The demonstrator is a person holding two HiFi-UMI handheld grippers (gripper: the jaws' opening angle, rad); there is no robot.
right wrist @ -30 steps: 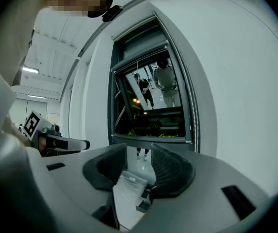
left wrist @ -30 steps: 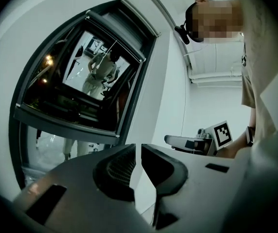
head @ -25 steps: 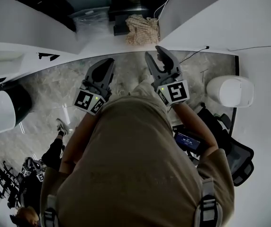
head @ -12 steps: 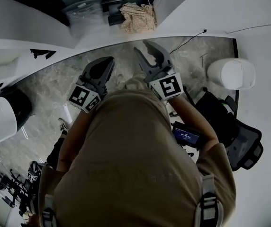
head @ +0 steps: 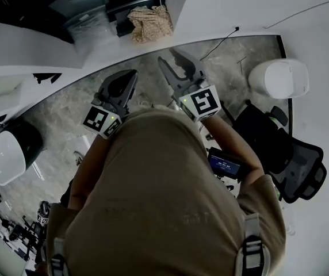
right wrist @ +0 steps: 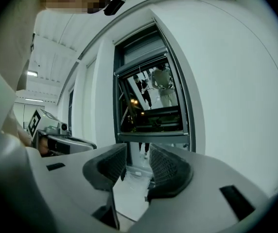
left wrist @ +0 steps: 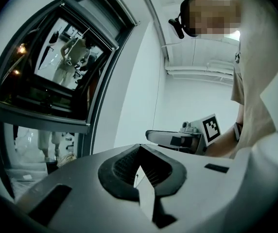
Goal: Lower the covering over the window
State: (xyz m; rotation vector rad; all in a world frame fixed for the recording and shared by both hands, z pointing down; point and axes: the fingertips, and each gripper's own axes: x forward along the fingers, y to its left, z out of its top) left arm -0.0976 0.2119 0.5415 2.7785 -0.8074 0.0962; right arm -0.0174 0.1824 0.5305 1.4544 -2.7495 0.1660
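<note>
The window (right wrist: 151,101) is a dark, grey-framed pane set in a white wall, and it reflects people and lights. A grey band (right wrist: 141,45) runs across its top, and I cannot tell whether this is the covering. In the left gripper view the window (left wrist: 56,76) sits to the left. My left gripper (head: 127,76) is held level with its jaws shut on nothing (left wrist: 140,149). My right gripper (head: 173,59) stands open and empty (right wrist: 138,154), pointing at the lower part of the window. Neither gripper touches the window.
A beige cloth (head: 149,23) and a clear plastic box (head: 90,25) lie at the foot of the window. White rounded bins stand at the right (head: 279,79) and at the left (head: 3,157). A black office chair (head: 291,160) is close at the right, over the marble floor (head: 55,105).
Both grippers have moved forward toward the wall and window, and the view has swung with them. The left jaws stay shut and the right jaws stay open.
</note>
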